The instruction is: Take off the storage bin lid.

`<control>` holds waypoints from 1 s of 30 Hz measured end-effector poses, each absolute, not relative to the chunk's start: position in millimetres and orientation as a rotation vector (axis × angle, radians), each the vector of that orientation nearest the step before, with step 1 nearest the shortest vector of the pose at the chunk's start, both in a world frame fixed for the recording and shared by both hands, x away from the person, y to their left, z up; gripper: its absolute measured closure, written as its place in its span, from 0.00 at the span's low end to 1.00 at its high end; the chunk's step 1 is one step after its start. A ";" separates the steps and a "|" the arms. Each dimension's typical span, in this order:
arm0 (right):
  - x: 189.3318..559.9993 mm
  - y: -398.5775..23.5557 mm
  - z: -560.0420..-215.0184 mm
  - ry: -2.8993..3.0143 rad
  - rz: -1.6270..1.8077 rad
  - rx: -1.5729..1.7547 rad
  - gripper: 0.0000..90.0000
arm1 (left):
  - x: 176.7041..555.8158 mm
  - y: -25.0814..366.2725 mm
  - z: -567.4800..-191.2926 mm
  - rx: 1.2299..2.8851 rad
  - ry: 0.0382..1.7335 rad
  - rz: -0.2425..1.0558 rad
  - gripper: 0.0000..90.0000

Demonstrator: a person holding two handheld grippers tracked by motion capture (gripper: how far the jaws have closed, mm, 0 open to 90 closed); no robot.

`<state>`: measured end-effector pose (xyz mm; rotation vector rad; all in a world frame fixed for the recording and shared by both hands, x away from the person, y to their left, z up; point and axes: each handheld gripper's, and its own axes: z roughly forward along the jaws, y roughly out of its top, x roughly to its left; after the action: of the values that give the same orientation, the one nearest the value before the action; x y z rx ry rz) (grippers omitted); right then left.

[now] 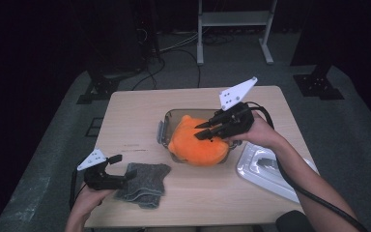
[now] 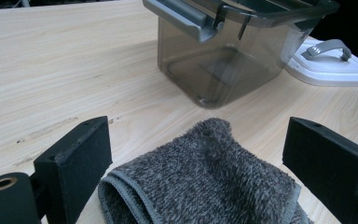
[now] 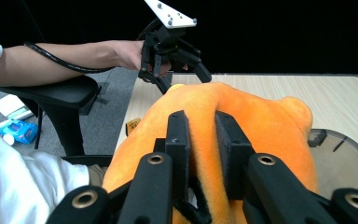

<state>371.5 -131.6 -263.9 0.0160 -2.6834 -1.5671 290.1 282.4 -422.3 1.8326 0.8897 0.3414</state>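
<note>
An orange plush toy (image 1: 193,142) sits partly in a smoky clear container (image 1: 166,121) at the table's middle. My right gripper (image 1: 200,130) is over it, shut on a fold of the plush (image 3: 261,121); in the right gripper view (image 3: 203,135) both pads pinch the orange fabric. A folded grey towel (image 1: 145,186) lies near the front left. My left gripper (image 1: 121,170) stands open at its left edge. In the left gripper view (image 2: 203,142) the towel (image 2: 205,177) lies between the wide-apart jaws, untouched by the pads. The left gripper (image 3: 182,79) also appears far off in the right gripper view.
A white lid with a grey handle (image 1: 265,169) lies at the table's front right, beside the container (image 2: 223,60). A metal frame stands on the floor beyond the table (image 1: 125,116). A black chair armrest (image 3: 51,91) is on the person's side.
</note>
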 end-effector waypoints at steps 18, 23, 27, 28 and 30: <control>410.4 -119.0 -262.8 -2.699 -1.527 -0.019 0.85 | 288.2 283.8 -422.9 1.834 0.890 0.345 0.08; 417.1 -120.5 -267.8 -2.691 -1.541 -0.045 0.85 | 288.2 281.7 -422.0 1.839 0.881 0.343 0.08; 417.5 -122.9 -270.5 -2.688 -1.543 -0.057 0.85 | 289.2 280.1 -423.6 1.844 0.877 0.333 0.08; 417.8 -123.2 -271.2 -2.685 -1.545 -0.062 0.85 | 289.6 280.1 -423.9 1.847 0.878 0.333 0.08; 418.4 -123.6 -271.9 -2.691 -1.543 -0.064 0.85 | 290.2 279.6 -424.0 1.846 0.879 0.331 0.08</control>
<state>418.4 -123.6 -271.9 -0.0643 -2.6906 -1.5428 290.2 279.6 -424.0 1.8465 0.8786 0.3306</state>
